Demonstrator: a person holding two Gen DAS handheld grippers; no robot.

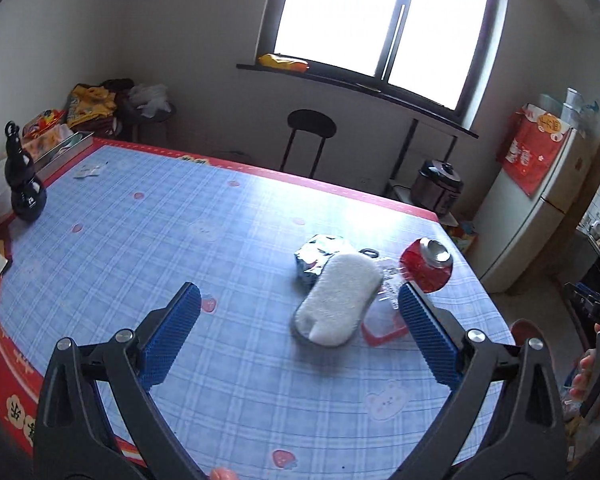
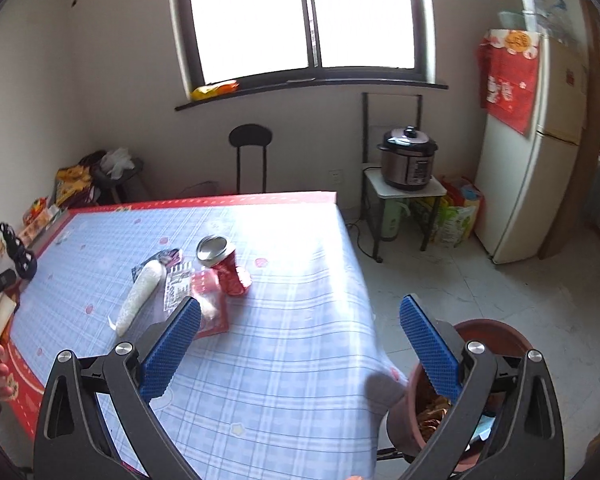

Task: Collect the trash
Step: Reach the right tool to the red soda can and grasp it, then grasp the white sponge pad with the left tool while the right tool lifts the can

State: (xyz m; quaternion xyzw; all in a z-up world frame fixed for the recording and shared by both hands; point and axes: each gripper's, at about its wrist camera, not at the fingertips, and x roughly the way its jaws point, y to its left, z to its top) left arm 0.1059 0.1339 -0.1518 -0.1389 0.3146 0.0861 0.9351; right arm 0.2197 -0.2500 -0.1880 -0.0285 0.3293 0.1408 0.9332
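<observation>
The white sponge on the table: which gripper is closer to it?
Left. The left gripper hangs open right over the white sponge; the right gripper sits farther back, near the table's edge.

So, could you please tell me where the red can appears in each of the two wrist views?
Left wrist: the can lies right of centre, near the table's right edge, beyond the sponge.
Right wrist: the can lies left of centre, on its side, right of the sponge.
Shared landmark: the window on the far wall.
</observation>
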